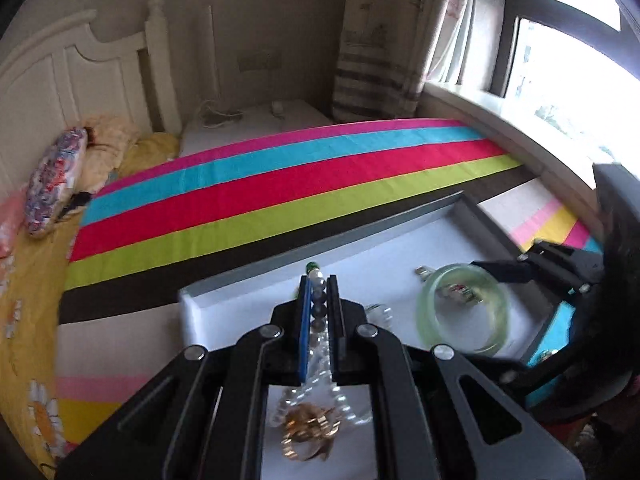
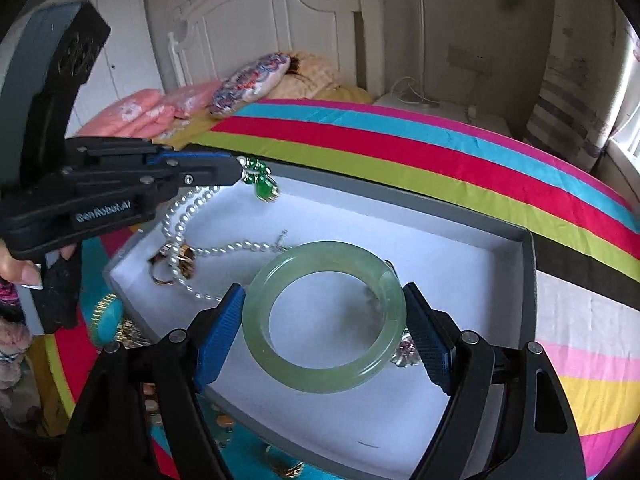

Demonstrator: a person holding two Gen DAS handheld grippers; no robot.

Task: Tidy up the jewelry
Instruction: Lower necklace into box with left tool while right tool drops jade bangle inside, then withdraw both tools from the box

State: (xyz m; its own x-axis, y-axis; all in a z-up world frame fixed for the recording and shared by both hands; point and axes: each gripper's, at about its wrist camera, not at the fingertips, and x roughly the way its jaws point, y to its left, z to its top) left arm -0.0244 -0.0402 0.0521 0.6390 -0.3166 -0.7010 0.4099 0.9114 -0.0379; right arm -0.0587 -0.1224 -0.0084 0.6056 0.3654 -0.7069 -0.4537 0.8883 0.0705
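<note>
R fingers (image 2: 324, 336) grip bangle (image 2: 324, 316); L (image 1: 320, 312) pinches necklace (image 1: 318, 300).

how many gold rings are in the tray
2, as far as shows: both gold rings lie together in the white tray's near-left corner, tangled under the pearl necklace that the left gripper holds. More may be hidden.

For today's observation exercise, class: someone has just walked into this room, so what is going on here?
A person is sorting jewelry into a grey tray with a white lining that sits on a striped bedspread. The left tool is shut on a pearl necklace with a green pendant, the strand hanging down into the tray next to some gold rings. The right tool has its fingers spread wide either side of a pale green bangle; whether the pads grip it is unclear.
</note>
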